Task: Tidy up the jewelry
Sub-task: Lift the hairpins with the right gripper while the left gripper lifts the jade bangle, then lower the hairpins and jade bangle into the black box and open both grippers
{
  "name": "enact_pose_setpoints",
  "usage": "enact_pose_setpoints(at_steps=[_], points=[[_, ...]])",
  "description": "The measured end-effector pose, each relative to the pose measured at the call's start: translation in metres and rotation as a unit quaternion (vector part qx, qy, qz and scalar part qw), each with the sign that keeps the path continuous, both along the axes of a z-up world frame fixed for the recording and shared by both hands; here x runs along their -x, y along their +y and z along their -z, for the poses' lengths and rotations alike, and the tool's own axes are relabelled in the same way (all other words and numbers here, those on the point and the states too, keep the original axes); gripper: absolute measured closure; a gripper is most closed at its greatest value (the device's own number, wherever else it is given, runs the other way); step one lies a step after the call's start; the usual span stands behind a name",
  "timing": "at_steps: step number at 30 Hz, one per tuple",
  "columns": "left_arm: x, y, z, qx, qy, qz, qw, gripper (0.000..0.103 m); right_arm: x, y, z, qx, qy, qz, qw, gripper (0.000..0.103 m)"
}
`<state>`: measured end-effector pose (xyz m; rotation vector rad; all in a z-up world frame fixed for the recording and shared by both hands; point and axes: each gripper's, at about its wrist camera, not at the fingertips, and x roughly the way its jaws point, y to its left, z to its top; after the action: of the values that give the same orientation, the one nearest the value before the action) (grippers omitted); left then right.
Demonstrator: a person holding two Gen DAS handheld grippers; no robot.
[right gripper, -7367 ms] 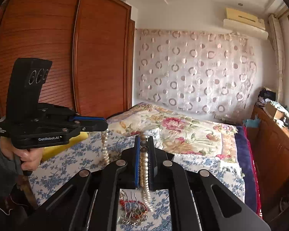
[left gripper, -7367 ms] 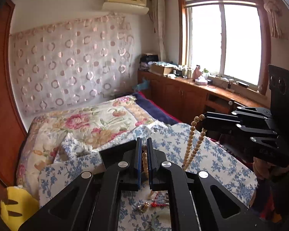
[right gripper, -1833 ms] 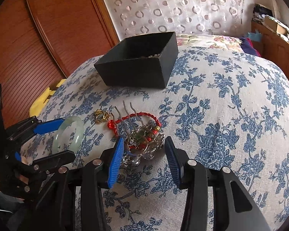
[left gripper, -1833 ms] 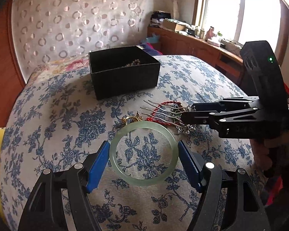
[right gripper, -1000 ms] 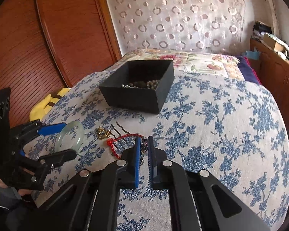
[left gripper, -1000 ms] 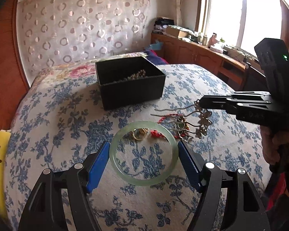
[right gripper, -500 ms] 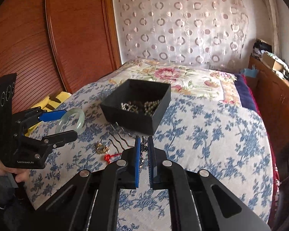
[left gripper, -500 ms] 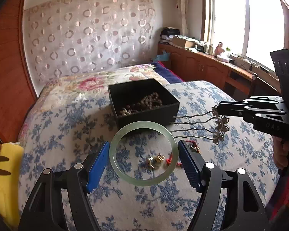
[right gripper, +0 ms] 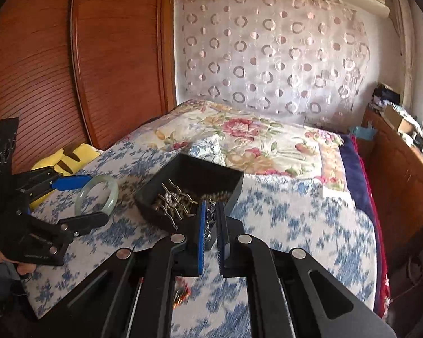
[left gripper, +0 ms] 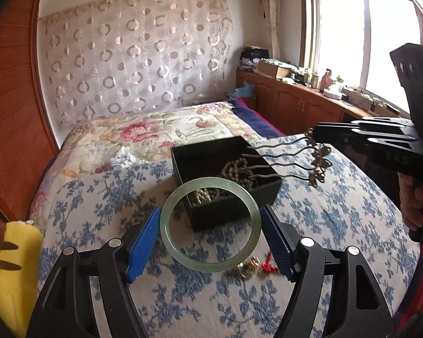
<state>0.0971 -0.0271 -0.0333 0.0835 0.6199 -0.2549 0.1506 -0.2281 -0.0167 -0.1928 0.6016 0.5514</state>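
In the left wrist view the left tongs [left gripper: 210, 236] reach up from the bottom edge, level and pointing toward the middle of the frame, spread wide with the pale green jade bangle [left gripper: 210, 264] clamped between their blue pads [left gripper: 143, 242]. The bangle is held in the air above the blue-flowered bedspread [left gripper: 98, 197], and through its ring the near corner of the black box [left gripper: 225, 211] shows.

The right tongs [left gripper: 310, 136] enter from the right edge of that frame, held by a hand [left gripper: 414, 197] at the lower right, stretched sideways toward the centre. They are pinched narrow on a silver hair comb [left gripper: 284, 160], whose four wavy prongs point left over the open box. Faint letters on the tongs' side are too blurred to read.

In the right wrist view the right tongs [right gripper: 210, 225] rise from the bottom centre, nearly closed on the comb's ornament, the prongs [right gripper: 174, 200] lying over the beads [right gripper: 189, 194] inside the box, which sits at the frame's middle on the bed. The left tongs [right gripper: 90, 197] appear at the left edge, bangle upright between them. Small print on their body cannot be made out.

A gold trinket [left gripper: 248, 266] and a red cord [left gripper: 269, 266] lie on the bedspread near the bottom centre of the left view.
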Motion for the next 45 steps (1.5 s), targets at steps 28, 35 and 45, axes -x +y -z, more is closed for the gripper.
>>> enact_pose_setpoints(at_steps=[28,35,45], points=[[-0.098,-0.004,-0.004,-0.015,0.022,-0.001,0.9997,0.034,-0.095,0.025,0.043,-0.025,0.074,-0.035,0.996,0.089],[-0.119,-0.017,0.007,-0.026,0.034,0.01,0.999,0.034,-0.097,-0.002,0.043,-0.024,0.053,-0.005,0.998,0.085],[-0.133,-0.031,0.024,-0.048,0.053,0.022,0.9972,0.034,-0.082,-0.017,0.05,-0.029,0.061,0.0,0.998,0.085]])
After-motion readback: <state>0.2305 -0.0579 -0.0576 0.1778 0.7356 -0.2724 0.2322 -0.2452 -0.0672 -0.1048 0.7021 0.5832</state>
